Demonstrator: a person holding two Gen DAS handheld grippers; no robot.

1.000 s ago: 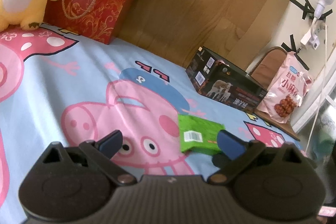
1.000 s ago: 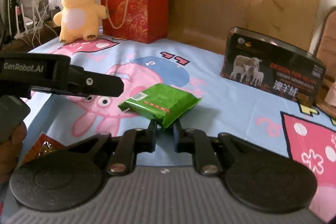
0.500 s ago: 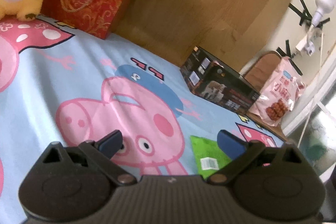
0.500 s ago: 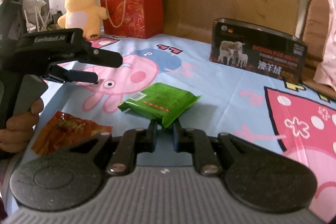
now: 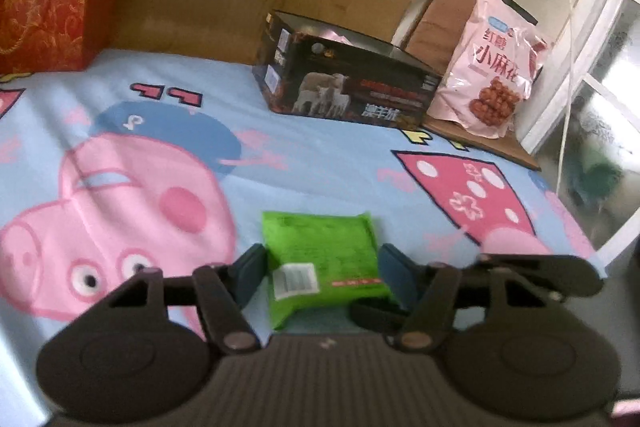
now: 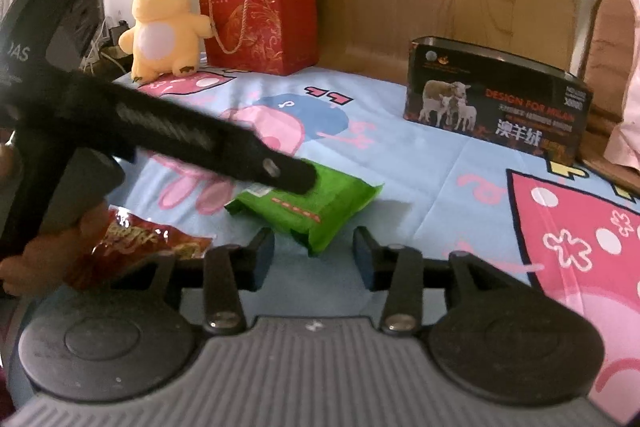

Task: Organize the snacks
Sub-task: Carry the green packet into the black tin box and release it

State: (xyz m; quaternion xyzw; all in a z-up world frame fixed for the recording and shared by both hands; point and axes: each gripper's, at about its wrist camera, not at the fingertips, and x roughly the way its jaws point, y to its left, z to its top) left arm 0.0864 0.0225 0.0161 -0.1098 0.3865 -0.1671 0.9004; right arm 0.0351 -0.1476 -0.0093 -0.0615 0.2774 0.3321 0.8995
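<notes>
A green snack packet (image 5: 324,259) lies flat on the cartoon bed sheet (image 5: 320,163). My left gripper (image 5: 322,275) straddles it, and its jaws are closing with the packet between them, the pads right at its two side edges. In the right wrist view one of its fingers (image 6: 280,169) reaches over the green packet (image 6: 316,203). My right gripper (image 6: 314,259) is opening. The packet's near corner sits in the gap, touching neither pad. A red snack packet (image 6: 148,243) lies at the lower left beside a person's hand (image 6: 24,255).
An open black box with sheep on it (image 6: 496,111) stands at the back right. A pink snack bag (image 5: 492,67) leans on a chair beyond it. A red gift bag (image 6: 260,15) and a yellow plush toy (image 6: 160,23) stand at the back left against a wooden headboard.
My left gripper swung right until the green packet sat between its jaws, which then narrowed. My right gripper's jaws parted and let go of the packet's near corner.
</notes>
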